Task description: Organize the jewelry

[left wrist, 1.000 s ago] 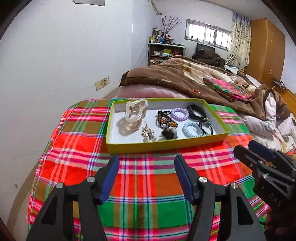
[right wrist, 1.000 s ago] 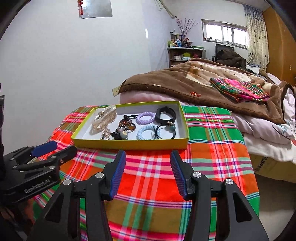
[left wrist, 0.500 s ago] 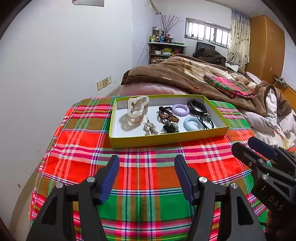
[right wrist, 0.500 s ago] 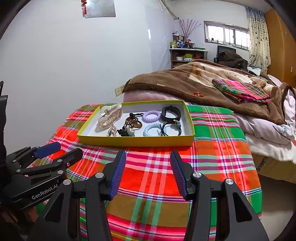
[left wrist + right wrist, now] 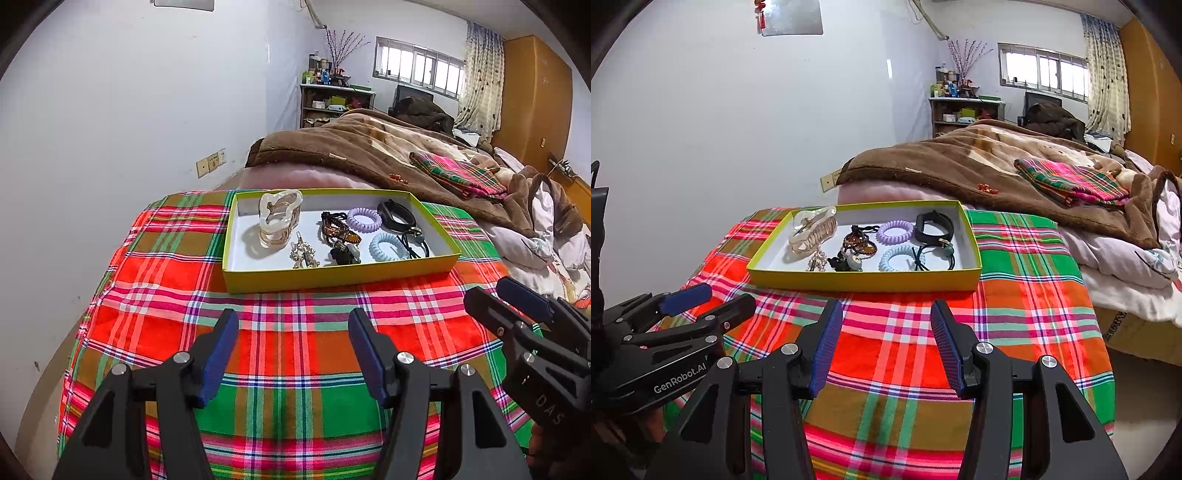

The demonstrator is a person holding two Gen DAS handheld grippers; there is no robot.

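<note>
Right wrist view — tray [image 5: 864, 282] wall hides jewelry [image 5: 849, 264] bottoms.

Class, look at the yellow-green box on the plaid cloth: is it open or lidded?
Open. The yellow-green box has no lid on it; its white floor and the hair ties and clip inside show from above in both views.

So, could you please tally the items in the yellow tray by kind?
Claw clips: 1
Spiral hair ties: 2, purple and blue
Black wristbands: 1
Black elastic ties: 1
Brown beaded pieces: 1
Rhinestone clips: 1
Black charm ties: 1
Total: 8
</note>
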